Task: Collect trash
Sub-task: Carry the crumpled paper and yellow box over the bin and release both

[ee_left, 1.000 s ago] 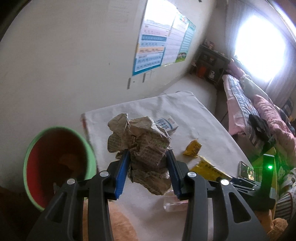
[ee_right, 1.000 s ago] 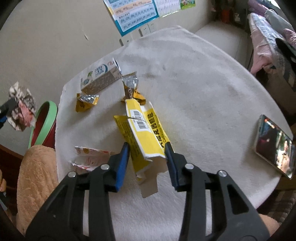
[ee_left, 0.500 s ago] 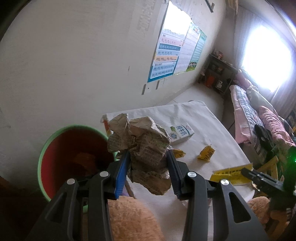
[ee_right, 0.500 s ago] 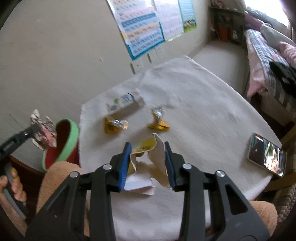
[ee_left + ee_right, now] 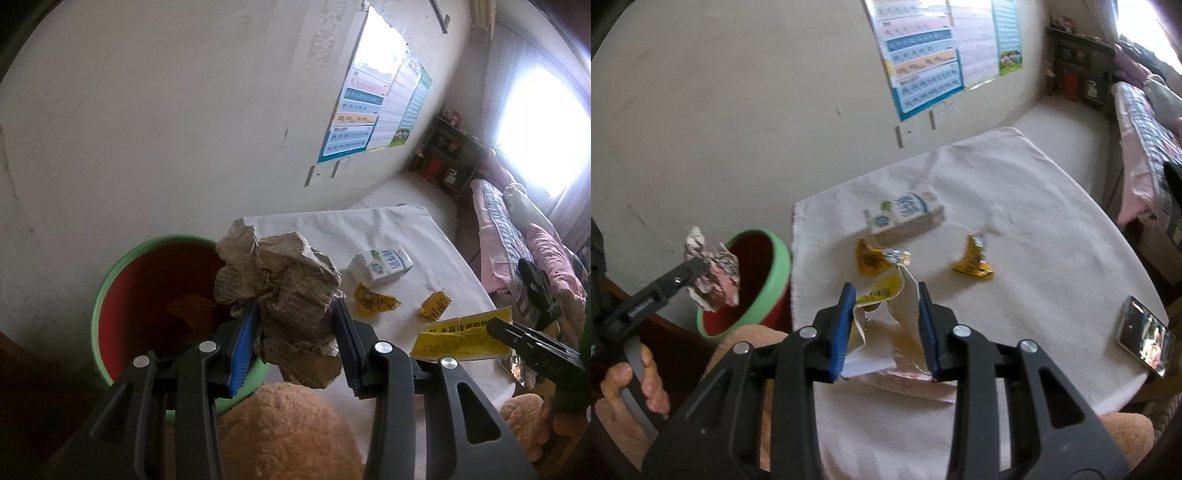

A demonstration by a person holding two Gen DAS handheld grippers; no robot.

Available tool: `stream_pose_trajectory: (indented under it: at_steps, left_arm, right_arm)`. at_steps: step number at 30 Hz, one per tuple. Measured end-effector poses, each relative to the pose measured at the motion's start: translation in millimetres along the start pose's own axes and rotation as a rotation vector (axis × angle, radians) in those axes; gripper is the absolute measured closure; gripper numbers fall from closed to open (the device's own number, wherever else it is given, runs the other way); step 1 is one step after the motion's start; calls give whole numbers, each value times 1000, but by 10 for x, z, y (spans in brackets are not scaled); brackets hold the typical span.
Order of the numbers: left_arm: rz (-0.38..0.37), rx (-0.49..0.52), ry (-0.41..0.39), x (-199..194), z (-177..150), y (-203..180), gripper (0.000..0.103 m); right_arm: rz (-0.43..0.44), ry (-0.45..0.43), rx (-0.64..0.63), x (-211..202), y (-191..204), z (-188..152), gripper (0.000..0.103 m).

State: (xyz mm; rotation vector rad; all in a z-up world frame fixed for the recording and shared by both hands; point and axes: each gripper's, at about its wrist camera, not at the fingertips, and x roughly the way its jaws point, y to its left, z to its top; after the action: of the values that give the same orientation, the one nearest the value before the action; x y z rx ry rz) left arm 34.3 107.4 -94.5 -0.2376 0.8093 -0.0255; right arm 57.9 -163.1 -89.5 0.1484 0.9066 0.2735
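Note:
My left gripper (image 5: 295, 325) is shut on a crumpled newspaper ball (image 5: 284, 295) and holds it in the air by the right rim of a bin (image 5: 122, 266), red inside with a green rim; from the right wrist view the ball (image 5: 713, 277) hangs over the bin (image 5: 764, 291). My right gripper (image 5: 886, 317) is shut on a torn yellow carton (image 5: 882, 321), lifted above the table; the carton also shows in the left wrist view (image 5: 461, 336). A milk carton (image 5: 905, 214) and two yellow wrappers (image 5: 875, 258) (image 5: 973, 258) lie on the white-clothed table (image 5: 1034, 206).
A phone (image 5: 1145, 336) lies at the table's right edge. A pale torn wrapper (image 5: 912, 384) lies under my right gripper. Tan plush fabric (image 5: 288, 432) sits at the table's near edge. A wall with posters stands behind; a bed (image 5: 524, 251) is on the right.
My left gripper has carried the newspaper ball leftward and up, from over the table to the bin. My right gripper has lifted the yellow carton off the table and pulled back.

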Motion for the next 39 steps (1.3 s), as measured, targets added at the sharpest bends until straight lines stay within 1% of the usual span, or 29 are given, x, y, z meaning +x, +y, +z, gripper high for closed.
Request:
stream_pose_trajectory:
  at_steps: [7, 11, 17, 22, 27, 36, 39]
  left_arm:
    - [25, -40, 11, 45, -33, 232, 64]
    - [48, -70, 23, 73, -73, 390, 64]
    - [85, -99, 29, 102, -101, 603, 64]
    - [123, -132, 43, 158, -135, 827, 64]
    - [165, -160, 66, 242, -163, 1045, 64]
    - [207, -177, 104, 452, -163, 1264, 64]
    - [219, -174, 113, 498, -159, 1317, 61]
  right_arm:
    - [55, 4, -74, 153, 482, 105, 70]
    - [90, 4, -128, 236, 765, 190, 70]
    - [134, 3, -176, 360, 1118, 297, 70]
    - [177, 17, -185, 485, 1307, 345, 70]
    - [194, 36, -215, 654, 1518, 371, 70]
    - [221, 62, -266, 978, 1839, 441, 70]
    - [223, 64, -281, 1049, 1939, 453, 70]
